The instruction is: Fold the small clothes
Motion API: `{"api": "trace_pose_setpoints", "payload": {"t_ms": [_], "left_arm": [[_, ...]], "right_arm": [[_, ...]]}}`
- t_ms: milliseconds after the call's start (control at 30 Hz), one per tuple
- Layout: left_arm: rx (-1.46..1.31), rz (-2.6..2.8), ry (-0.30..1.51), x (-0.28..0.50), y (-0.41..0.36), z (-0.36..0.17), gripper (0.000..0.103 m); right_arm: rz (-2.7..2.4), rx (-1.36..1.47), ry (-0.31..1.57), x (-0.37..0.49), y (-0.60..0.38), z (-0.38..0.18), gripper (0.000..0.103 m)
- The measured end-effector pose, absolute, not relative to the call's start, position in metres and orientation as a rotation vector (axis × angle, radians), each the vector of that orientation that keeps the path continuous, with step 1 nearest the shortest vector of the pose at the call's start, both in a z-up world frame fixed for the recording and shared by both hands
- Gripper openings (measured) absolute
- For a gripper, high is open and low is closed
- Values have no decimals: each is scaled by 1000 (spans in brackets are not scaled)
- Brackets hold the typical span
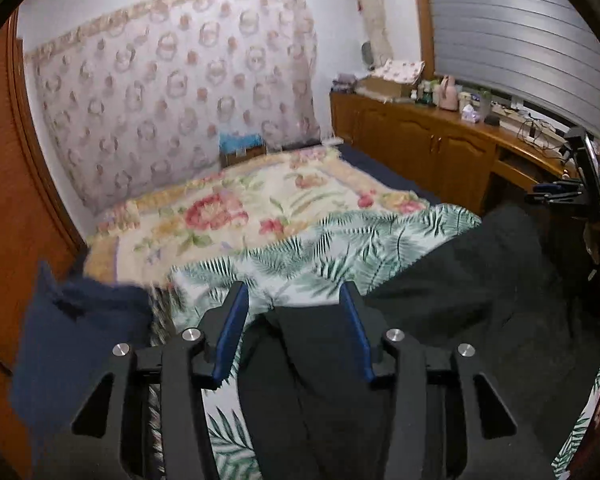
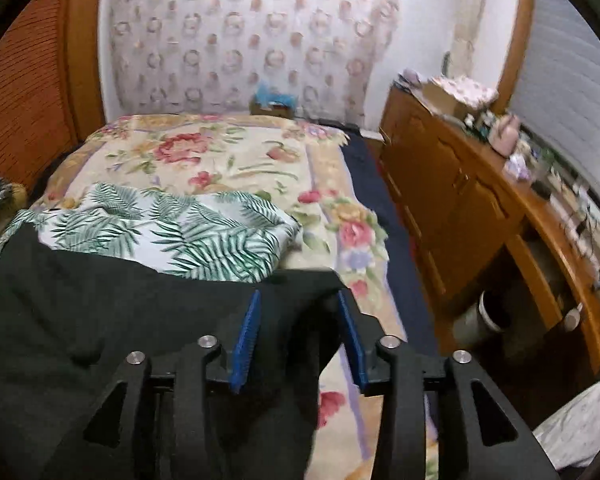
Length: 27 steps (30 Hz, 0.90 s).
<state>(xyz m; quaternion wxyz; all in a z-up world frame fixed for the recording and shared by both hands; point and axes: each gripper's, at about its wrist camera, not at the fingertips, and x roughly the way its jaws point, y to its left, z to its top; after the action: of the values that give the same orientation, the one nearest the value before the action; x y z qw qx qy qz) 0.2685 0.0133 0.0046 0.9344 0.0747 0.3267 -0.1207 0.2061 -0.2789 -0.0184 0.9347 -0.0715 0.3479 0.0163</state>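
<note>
- Now spread over the near end of the bed [image 1: 268, 184]: black garment [image 1: 472, 280], lying partly on a palm-leaf cloth [image 1: 340, 240] and partly on the flowered bedspread [image 2: 220, 156]
- Left gripper [image 1: 296, 298] with blue pads [image 1: 234, 328] set wide apart, released; a fold of the black garment rising between them, not pinched
- Right gripper [image 2: 298, 300] likewise parted, blue pads [image 2: 246, 338] on either side of the garment's right edge [image 2: 300, 320], cloth bunched between but not clamped
- Palm-leaf cloth [image 2: 172, 232] showing beyond the garment's far edge, flowered bedspread past that up to the wall hanging [image 1: 172, 80]
- Dark blue fabric [image 1: 72, 340] heaped at the left of the left wrist view, blurred
- Wooden cabinet [image 1: 420, 140] along the right side of the bed, top crowded with small items, too blurred to name
- Small box with something blue [image 2: 274, 102] at the head of the bed, against the wall hanging
</note>
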Motion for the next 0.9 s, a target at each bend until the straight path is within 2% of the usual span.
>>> {"api": "trace_pose_setpoints", "payload": {"t_ms": [100,200,267,333,567,833,900], "left_arm": [[116,-271,702,265,19,-9,50],[101,-281,720,254,18,-20,58],[80,-303,728,245,17,-27,73],[62,-322,741,237,16,-34,79],[34,-361,823,199,9,-58,79],[55,-354,908,173,-1,-87,79],[65,-339,934,173,-2,-97,79]], "right_arm": [[25,-114,713,213,-283,-19,49],[19,-105,705,204,-274,-7,50],[39,-96,707,203,-265,-3,50],[70,-94,706,199,-261,-4,50],[153,-47,690,127,-261,-15,50],[236,33,700,86,-262,-35,50],[246,56,705,84,-264,-40,55]]}}
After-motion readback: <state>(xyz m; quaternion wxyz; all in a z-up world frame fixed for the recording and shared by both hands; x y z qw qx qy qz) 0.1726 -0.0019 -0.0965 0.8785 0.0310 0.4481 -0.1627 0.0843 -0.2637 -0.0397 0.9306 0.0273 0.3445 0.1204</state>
